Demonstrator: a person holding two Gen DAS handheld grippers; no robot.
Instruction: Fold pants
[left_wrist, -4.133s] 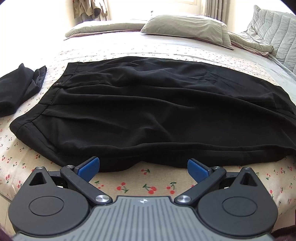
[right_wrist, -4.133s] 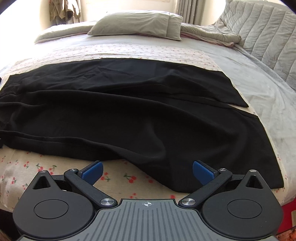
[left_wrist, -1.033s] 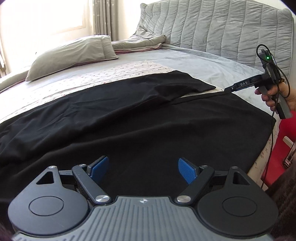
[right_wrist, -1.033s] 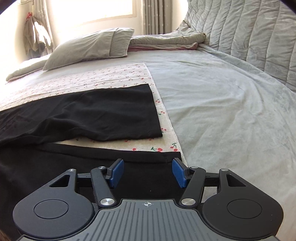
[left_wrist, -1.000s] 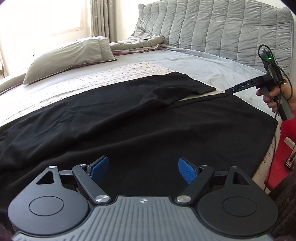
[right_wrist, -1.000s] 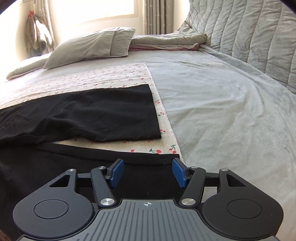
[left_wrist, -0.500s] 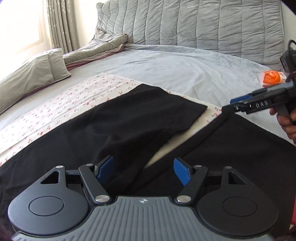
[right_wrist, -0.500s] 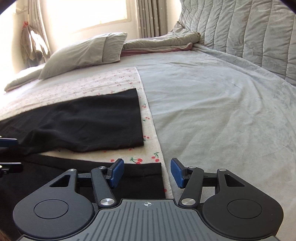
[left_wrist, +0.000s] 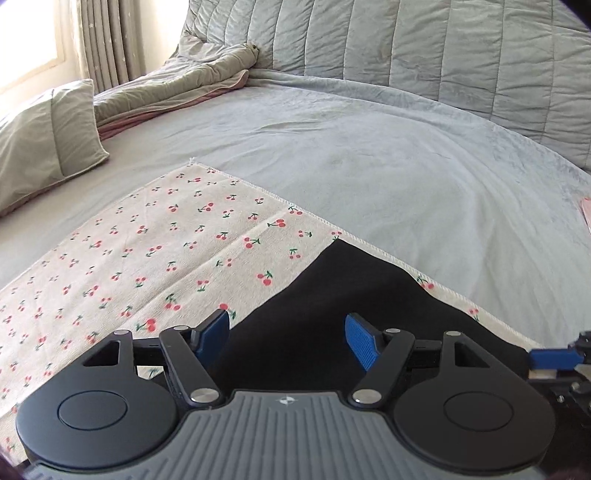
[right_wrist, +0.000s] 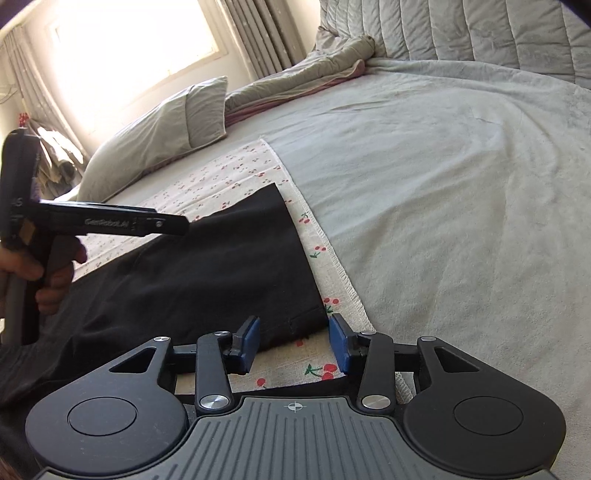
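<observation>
Black pants (right_wrist: 221, 266) lie spread on a cherry-print cloth (left_wrist: 155, 251) on the bed. In the left wrist view my left gripper (left_wrist: 286, 338) is open, its blue pads either side of the far corner of the upper leg's hem (left_wrist: 351, 288). In the right wrist view my right gripper (right_wrist: 293, 341) is open and low over the near corner of the same hem (right_wrist: 306, 314). The left gripper also shows in the right wrist view (right_wrist: 173, 223), over the leg's far edge. A blue fingertip of the right gripper (left_wrist: 554, 358) shows at the right of the left wrist view.
A grey bedspread (right_wrist: 443, 184) covers the bed right of the cloth. A grey pillow (right_wrist: 166, 129) and a rumpled grey blanket (right_wrist: 314, 66) lie at the far side. A quilted headboard (left_wrist: 443, 55) stands behind. The other leg's edge (right_wrist: 314, 389) sits under my right gripper.
Both grippers have moved forward and right to the hem end of the upper leg. The left gripper now straddles its far corner, the right its near corner. Both stay open.
</observation>
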